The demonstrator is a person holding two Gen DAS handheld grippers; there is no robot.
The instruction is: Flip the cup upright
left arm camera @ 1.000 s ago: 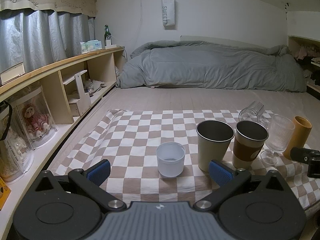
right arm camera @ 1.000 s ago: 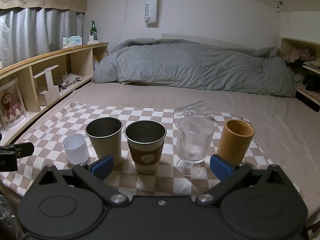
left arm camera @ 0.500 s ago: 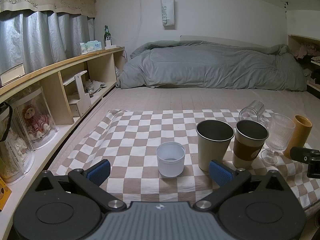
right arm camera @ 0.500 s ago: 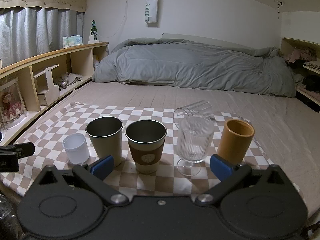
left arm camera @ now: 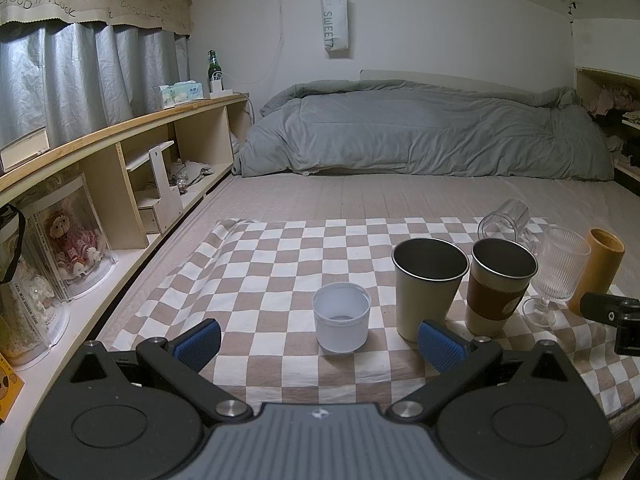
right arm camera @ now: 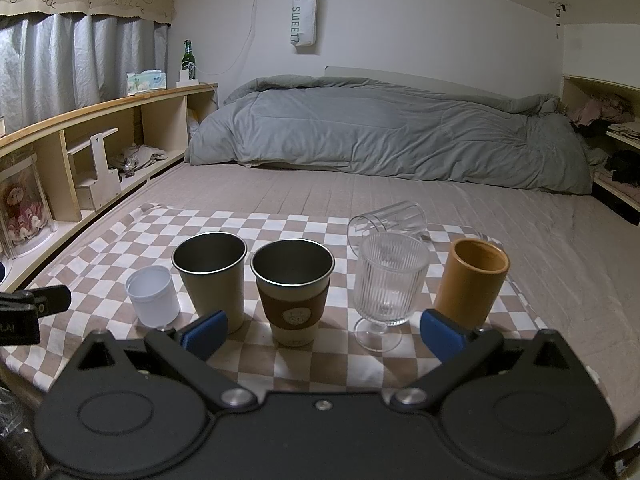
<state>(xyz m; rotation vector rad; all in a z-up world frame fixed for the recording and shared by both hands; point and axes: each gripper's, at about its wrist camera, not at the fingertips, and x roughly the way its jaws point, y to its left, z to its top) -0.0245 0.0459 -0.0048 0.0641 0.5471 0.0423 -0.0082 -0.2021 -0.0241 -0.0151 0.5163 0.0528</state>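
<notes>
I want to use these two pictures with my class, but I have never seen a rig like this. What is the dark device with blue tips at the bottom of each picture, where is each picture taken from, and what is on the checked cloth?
There is no robot here. A person carries a hand-held gripper in each hand, and each has a wide-angle camera looking forward along its two blue-tipped fingers. One picture comes from the left hand-held gripper, the other from the right hand-held gripper. Both are open and hold nothing.

On the checked cloth, spread over a bed, five cups stand upright in a row: a small white cup, a plain steel cup, a steel cup with a brown sleeve, a ribbed stemmed glass and an orange-brown cup. Behind the ribbed glass, a clear glass lies on its side, probably the one to set upright.
</notes>
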